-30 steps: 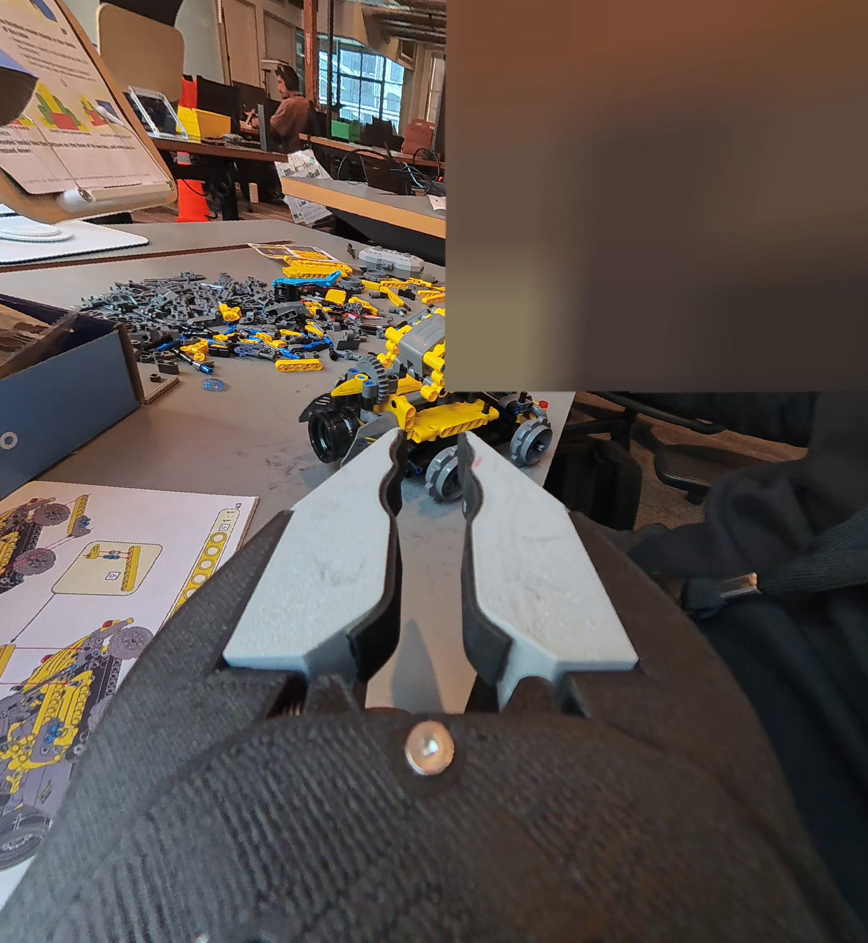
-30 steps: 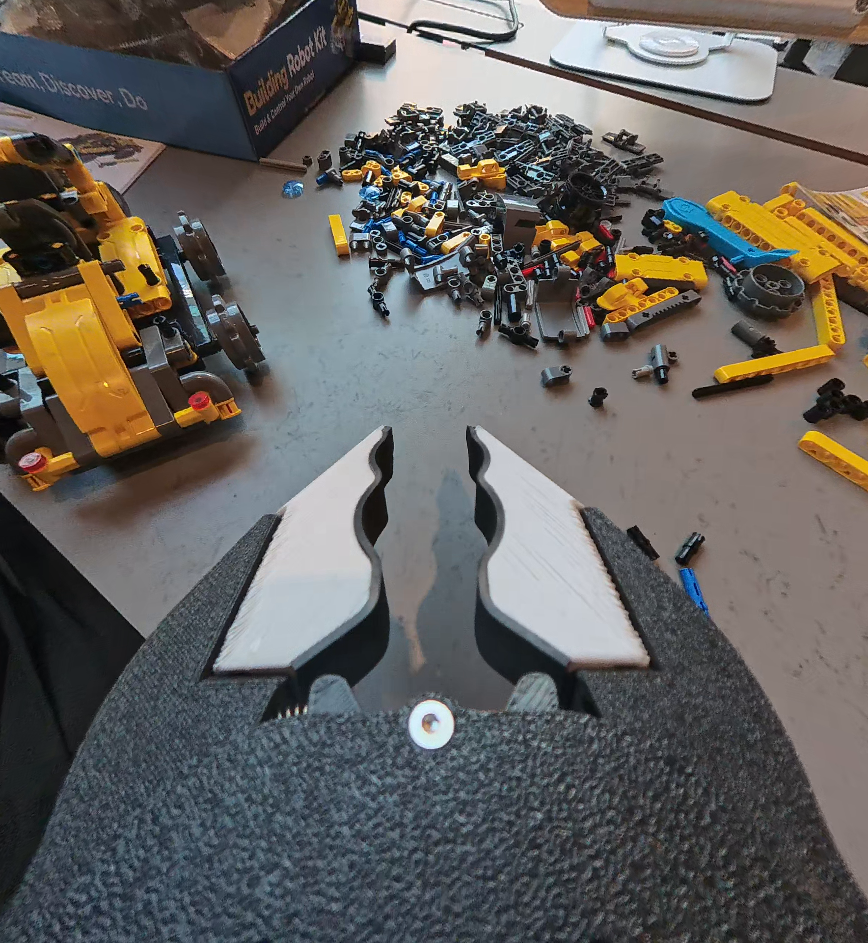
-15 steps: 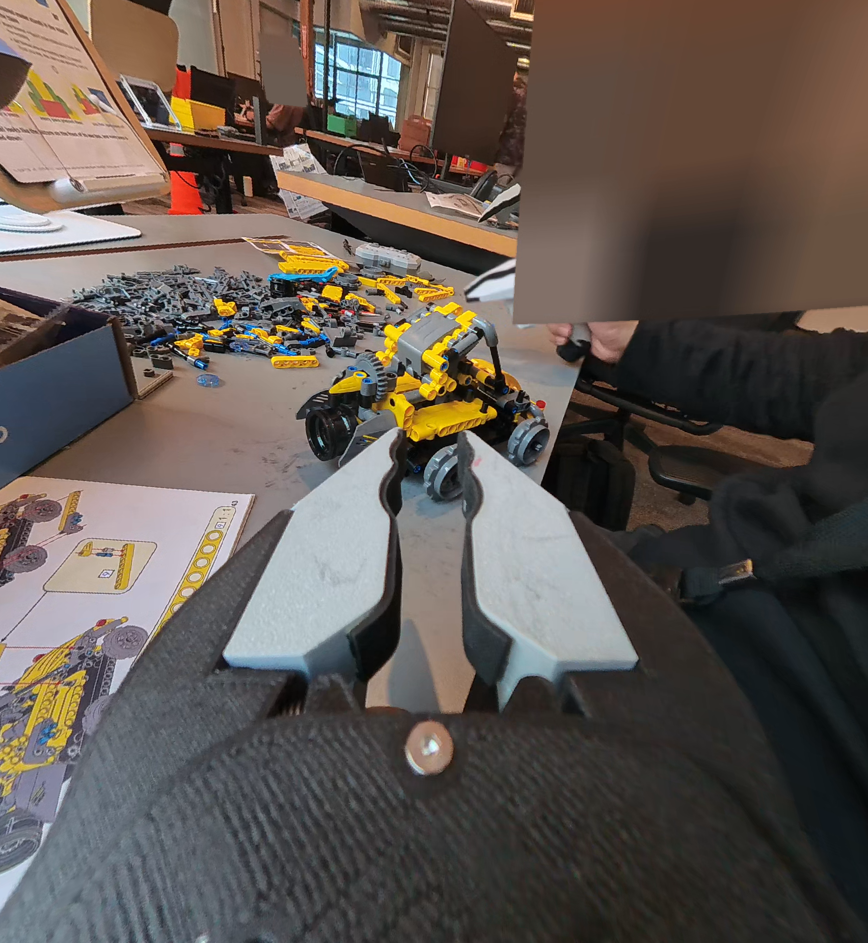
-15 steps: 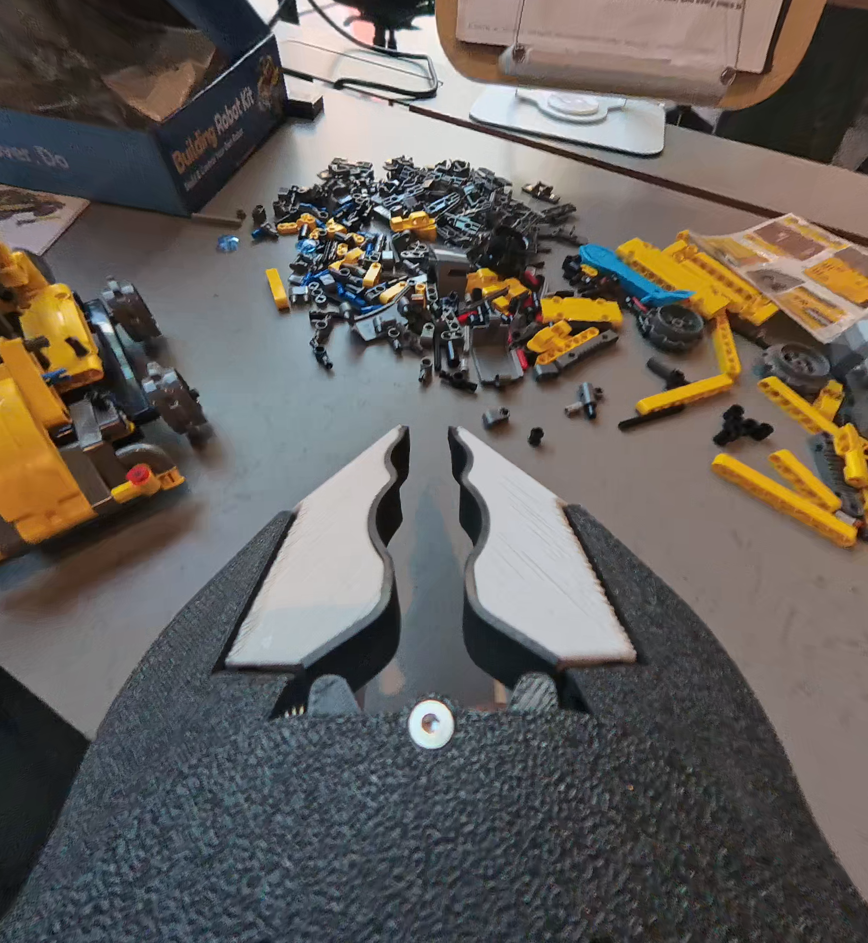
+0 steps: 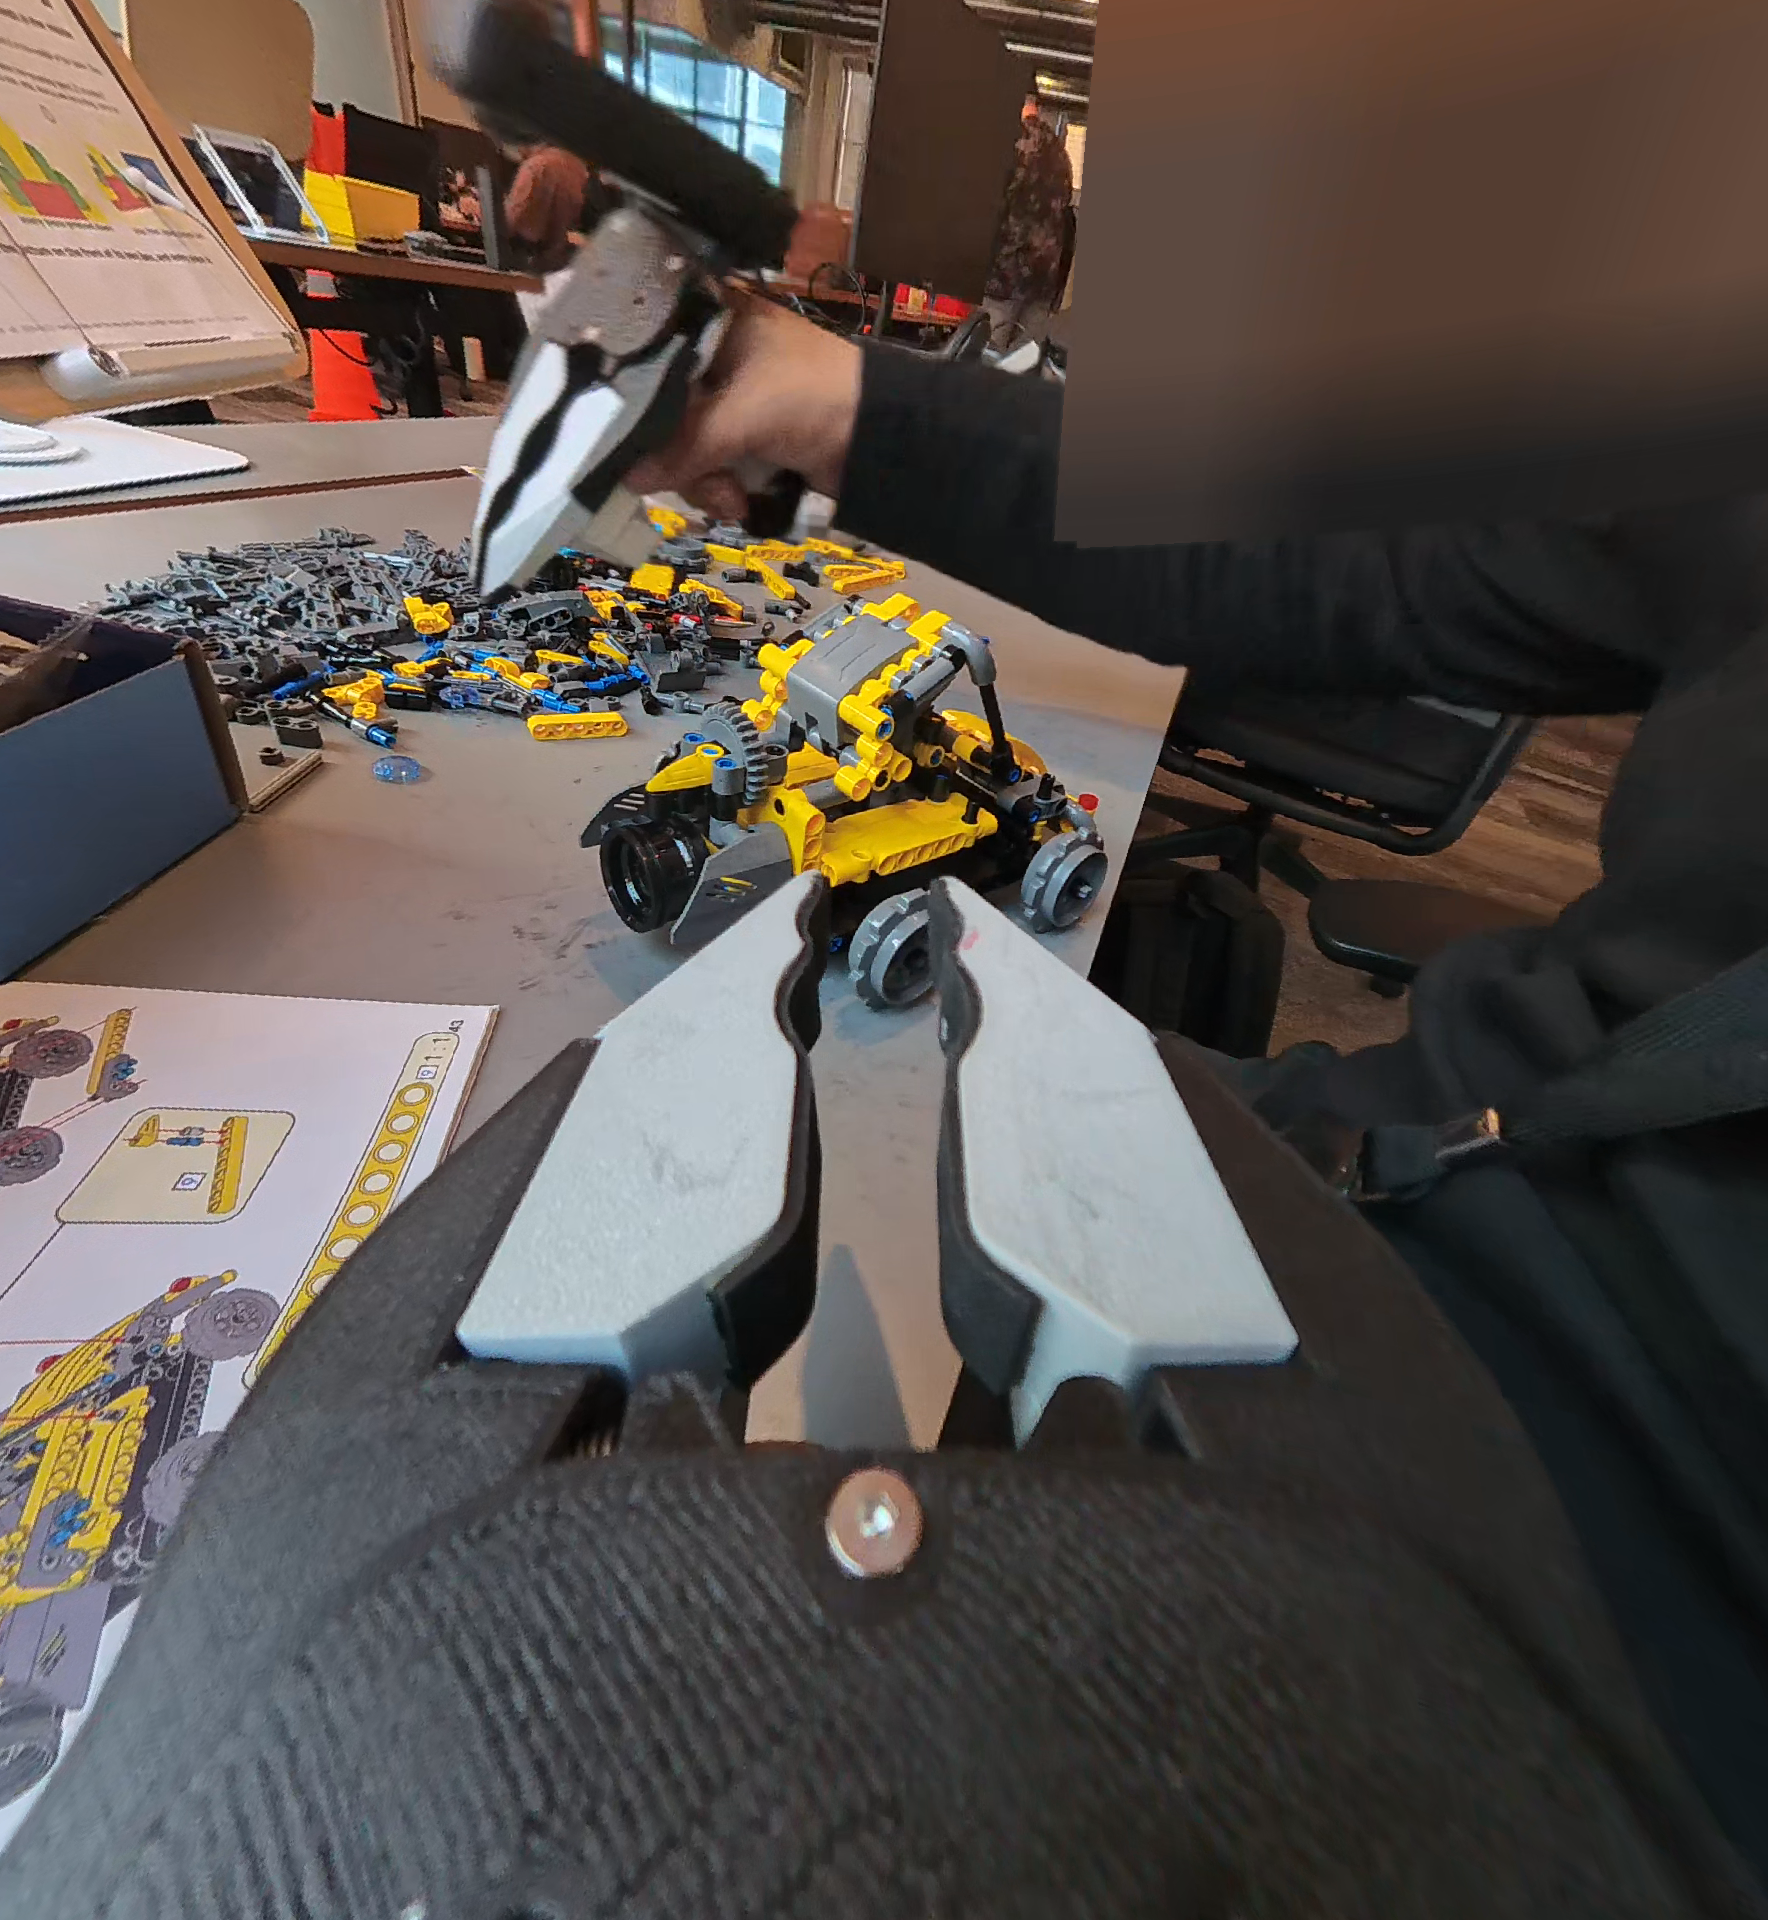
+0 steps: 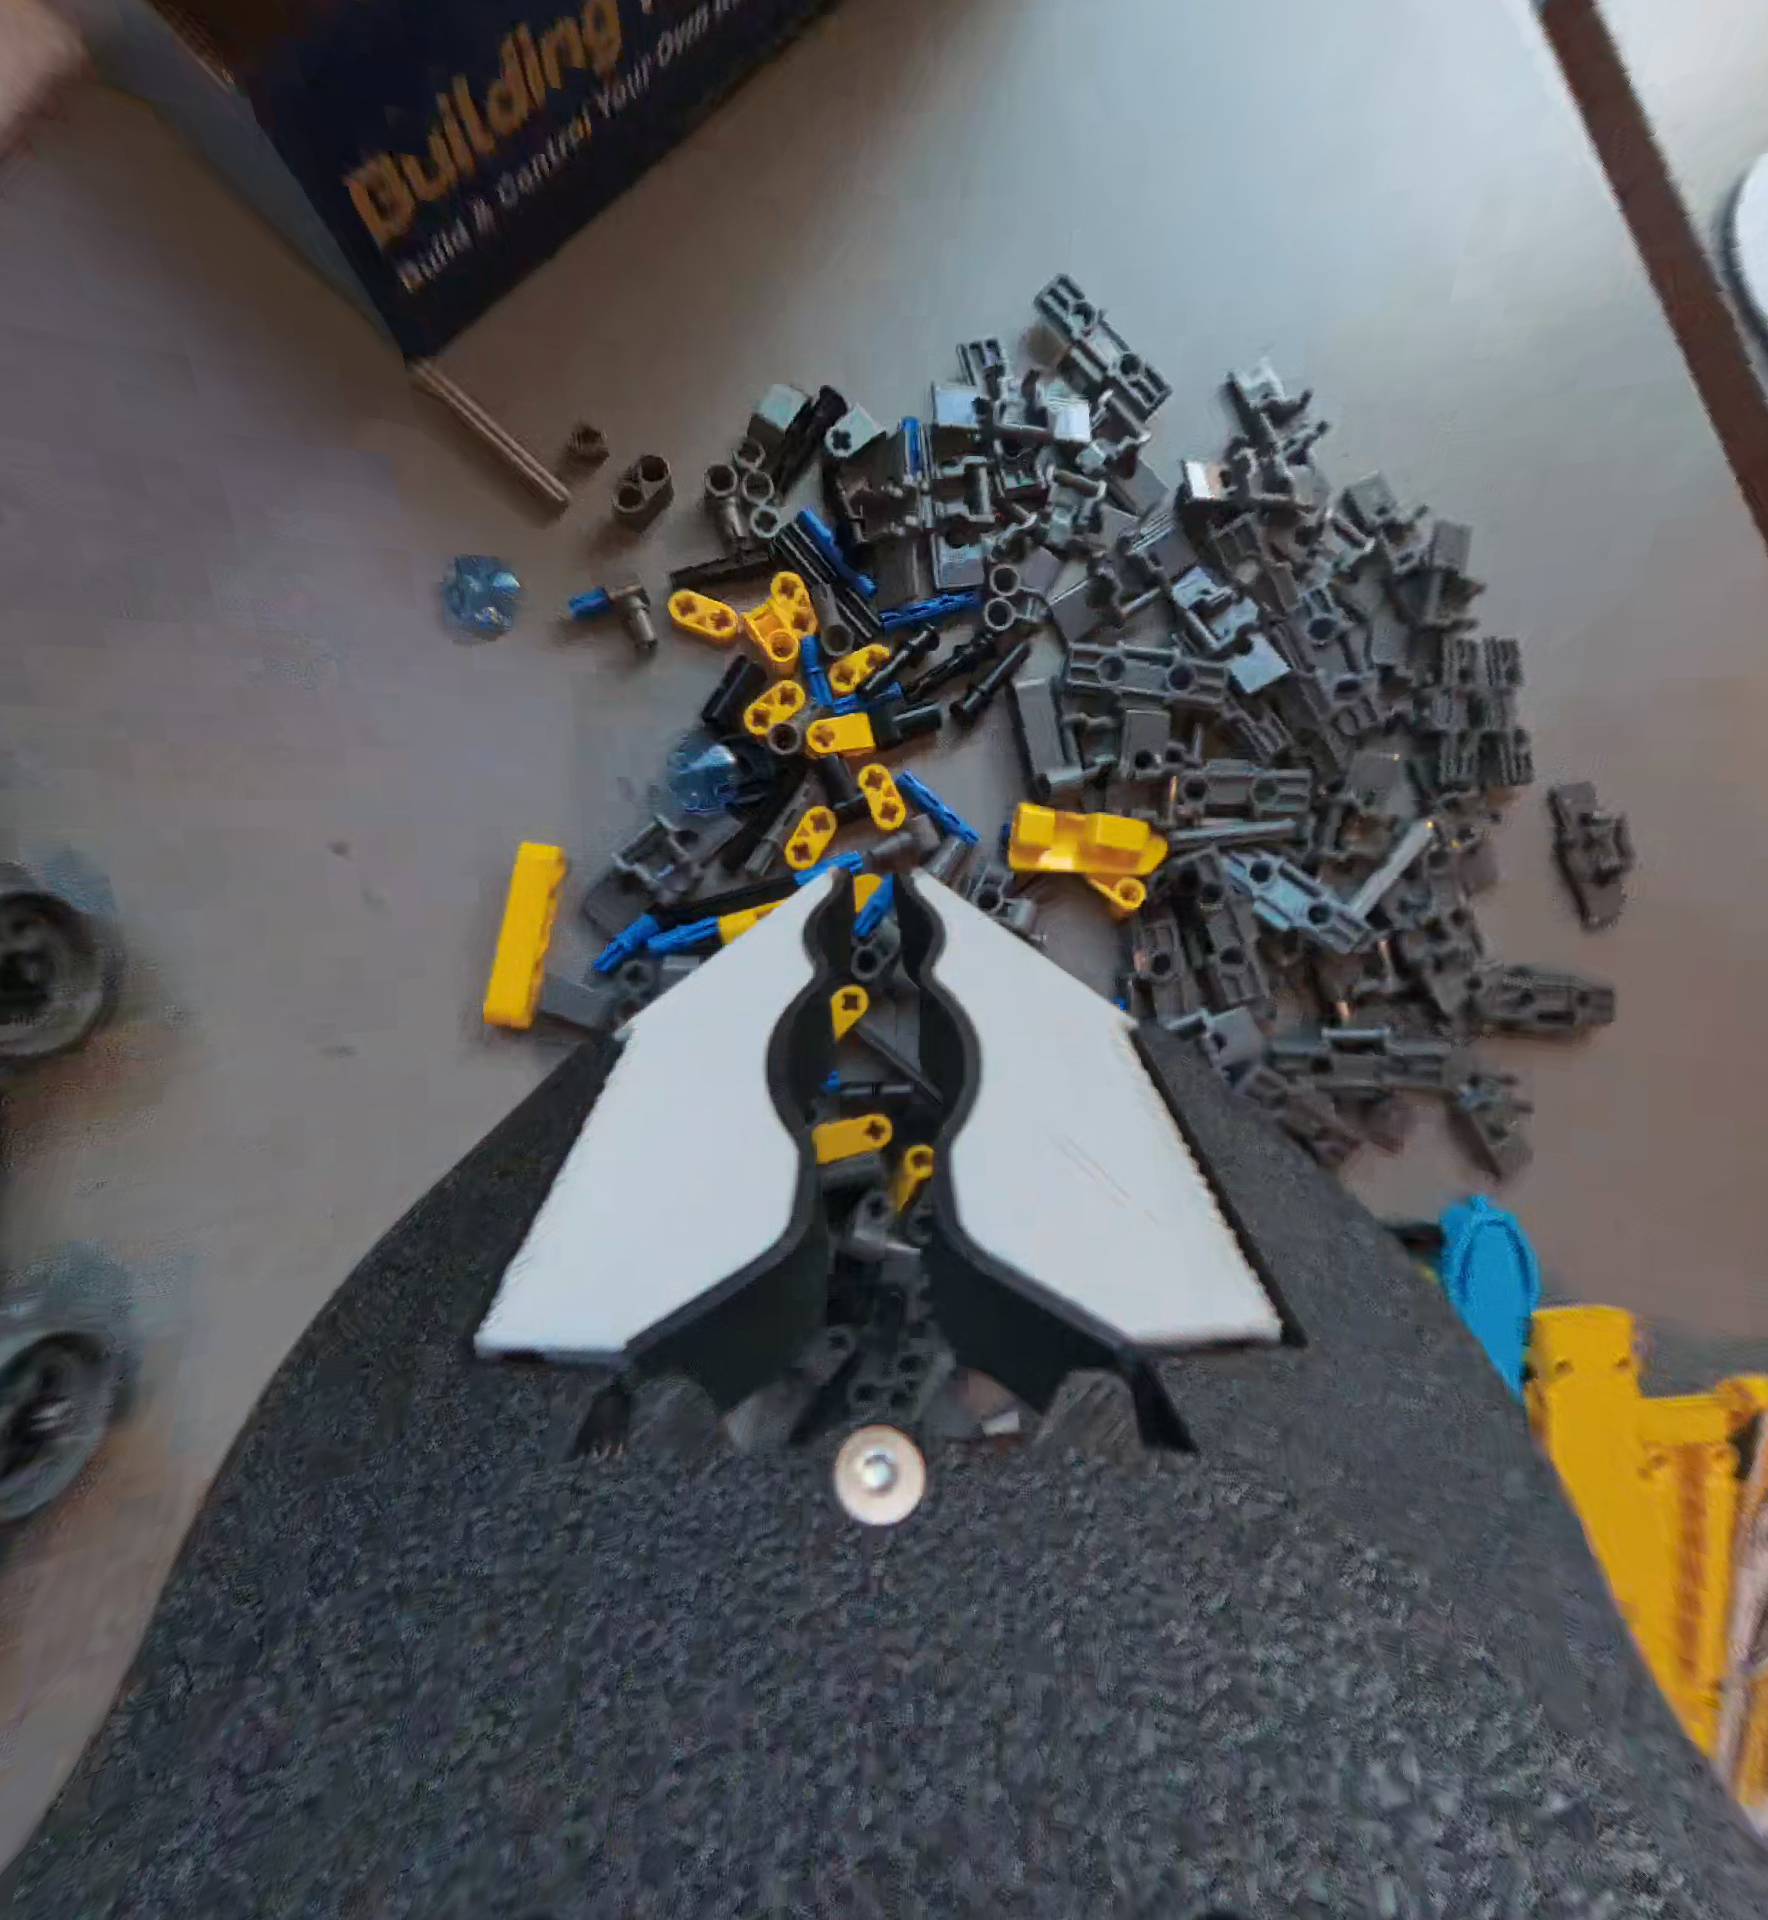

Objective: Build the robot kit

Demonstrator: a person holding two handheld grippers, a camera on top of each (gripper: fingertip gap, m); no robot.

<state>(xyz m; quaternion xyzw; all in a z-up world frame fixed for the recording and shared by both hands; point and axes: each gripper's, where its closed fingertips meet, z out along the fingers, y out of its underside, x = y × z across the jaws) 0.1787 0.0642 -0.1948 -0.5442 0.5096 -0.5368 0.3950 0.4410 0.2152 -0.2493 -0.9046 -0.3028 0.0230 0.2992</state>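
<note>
My right gripper (image 6: 872, 896) points down into a pile of small grey, black, yellow and blue building parts (image 6: 1223, 727). Its jaws are closed to a narrow slit, and a small blue pin (image 6: 872, 914) sits between the tips. It also shows in the left wrist view (image 5: 493, 566), held by a hand, with its tips at the pile (image 5: 392, 634). My left gripper (image 5: 872, 909) is open and empty, low over the table's near edge. It points at a yellow and grey model vehicle (image 5: 838, 800) just beyond its tips.
A blue cardboard box (image 5: 59, 810) (image 6: 506, 187) stands left of the pile. An instruction booklet (image 5: 163, 1174) lies at the left front. A paper stand (image 5: 80, 239) is at the back. The model's wheels (image 6: 18, 966) are at left. Yellow beams (image 6: 1638, 1475) lie at right. The table edge (image 5: 1134, 831) and a chair (image 5: 1379, 790) are at right. Across from one pair of fingers to the other is roughly 30 centimeters.
My right gripper swung forward and tipped down onto the parts pile, and its jaws narrowed from open to nearly closed. It and the hand entered the left wrist view. My left gripper hardly moved.
</note>
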